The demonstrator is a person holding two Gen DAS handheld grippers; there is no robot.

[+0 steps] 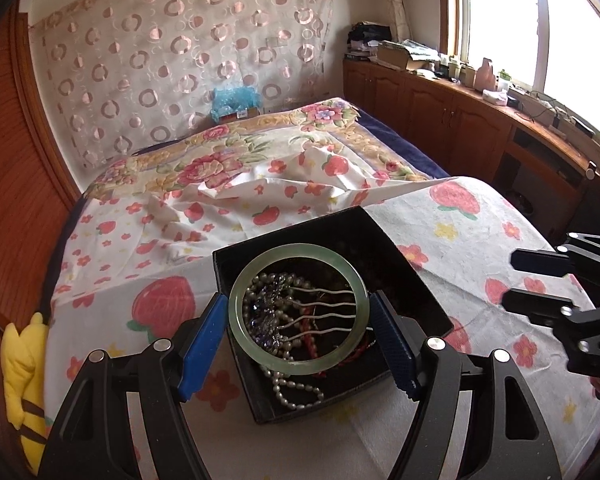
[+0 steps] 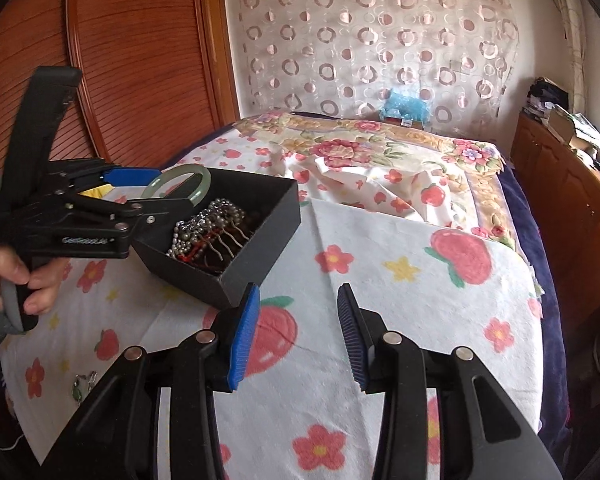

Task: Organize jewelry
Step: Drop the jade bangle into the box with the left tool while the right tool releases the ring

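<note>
- While bangle [image 1: 298,309] sits clamped across its width in left gripper [image 1: 299,336], directly over open black box [image 1: 384,227], best lowered level and slowly, so as not to knock ring against box wall.
- Better released only once close above heap inside (jade-like stone, likely brittle, so no dropping from height).
- Worth aiming for a bare patch beside comb [image 1: 320,312] rather than on its wire teeth; pearls [image 1: 296,390] spill toward near corner and could snag.
- Left fingers: blue pads [image 1: 204,350] pressed on opposite outer edges of bangle, spread to ring's full width, gripping firmly by the look of it; nothing else touched, as far as can be told.
- From right wrist view, bangle [image 2: 182,184] seen tilted, hanging above far side of box [image 2: 260,256], apparently clear of contents; exact gap cannot be told.
- Right gripper [image 2: 298,334]: fingers parted wide, holding nothing, hovering over cloth [image 2: 400,320] just beside box corner, apart from it.
- Small green-and-silver pieces [image 2: 82,386], perhaps earrings, lying on cloth near its edge, well apart from box; likely left to gather.
- Judged stage: placing bangle into box, partway through tidying.
</note>
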